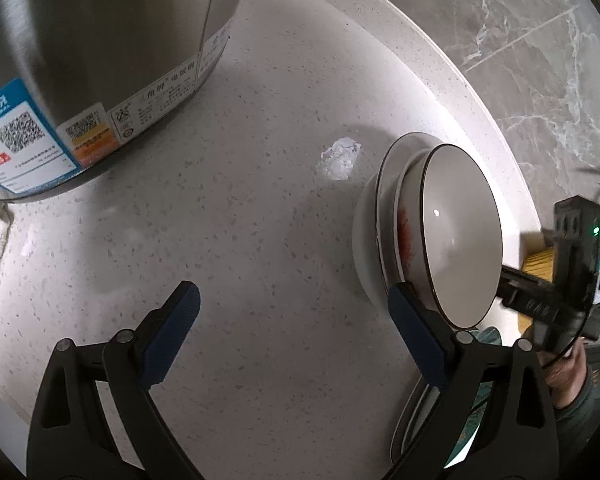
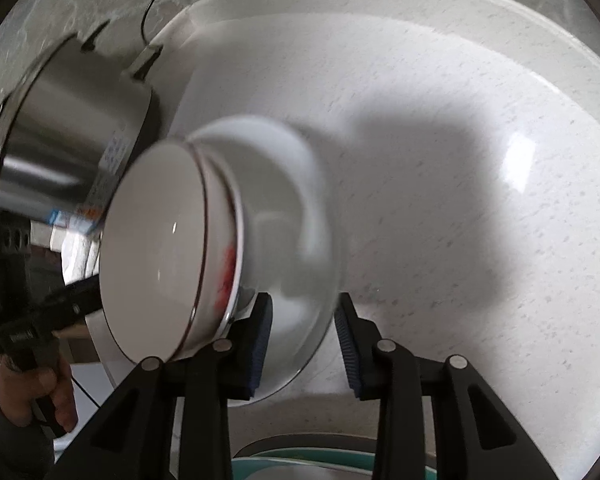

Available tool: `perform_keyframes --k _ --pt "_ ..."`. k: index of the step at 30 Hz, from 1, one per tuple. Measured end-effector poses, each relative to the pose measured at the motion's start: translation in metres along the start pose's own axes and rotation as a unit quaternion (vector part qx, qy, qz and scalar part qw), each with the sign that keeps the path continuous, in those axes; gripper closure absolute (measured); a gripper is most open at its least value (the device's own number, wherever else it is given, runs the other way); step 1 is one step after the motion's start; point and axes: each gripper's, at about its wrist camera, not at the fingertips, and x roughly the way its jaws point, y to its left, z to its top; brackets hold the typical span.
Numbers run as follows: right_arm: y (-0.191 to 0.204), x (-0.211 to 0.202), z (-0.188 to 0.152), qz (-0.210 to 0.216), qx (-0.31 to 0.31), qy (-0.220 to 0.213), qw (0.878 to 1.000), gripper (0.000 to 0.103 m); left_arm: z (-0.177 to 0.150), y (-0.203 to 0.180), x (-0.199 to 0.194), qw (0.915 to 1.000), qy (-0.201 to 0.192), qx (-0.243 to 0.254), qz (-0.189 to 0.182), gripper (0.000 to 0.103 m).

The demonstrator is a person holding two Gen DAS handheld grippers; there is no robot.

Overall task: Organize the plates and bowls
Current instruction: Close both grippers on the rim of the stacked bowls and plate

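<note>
A stack of nested bowls (image 1: 452, 236) sits on the white speckled counter: a grey bowl with a dark rim on top, one with a red pattern under it, white bowls below. My left gripper (image 1: 296, 320) is open over bare counter, its right finger (image 1: 416, 340) beside the stack. In the right wrist view the same stack (image 2: 204, 240) fills the middle. My right gripper (image 2: 304, 340) has its jaws around the rim of the lowest, widest bowl (image 2: 300, 300); the pads are close to it but contact is unclear. A teal and white plate (image 2: 320, 460) lies below.
A large steel pot with labels (image 1: 100, 60) stands on the counter at the far left, also in the right wrist view (image 2: 68, 120) with a cord behind it. The counter edge (image 1: 480, 92) curves past grey marble floor. Plates (image 1: 420, 420) lie low at the right.
</note>
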Motion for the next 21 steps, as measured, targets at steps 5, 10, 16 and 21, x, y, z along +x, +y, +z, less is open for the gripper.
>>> perform_keyframes --k 5,10,16,21 --pt "-0.002 -0.002 0.014 -0.010 -0.012 -0.003 1.000 0.071 0.012 -0.003 0.001 0.9998 0.009 0.002 0.015 0.002" --pt "0.002 0.003 0.018 -0.024 -0.038 0.003 0.999 0.082 0.018 -0.013 0.002 0.9992 0.003 0.025 0.031 0.003" --pt "0.007 0.006 0.018 -0.040 -0.068 0.004 0.997 0.089 0.026 -0.028 0.017 0.9989 0.021 0.041 0.013 0.031" --pt "0.005 0.007 0.019 -0.036 -0.062 0.003 0.997 0.090 0.031 -0.030 0.024 0.9989 0.029 0.037 0.009 0.038"
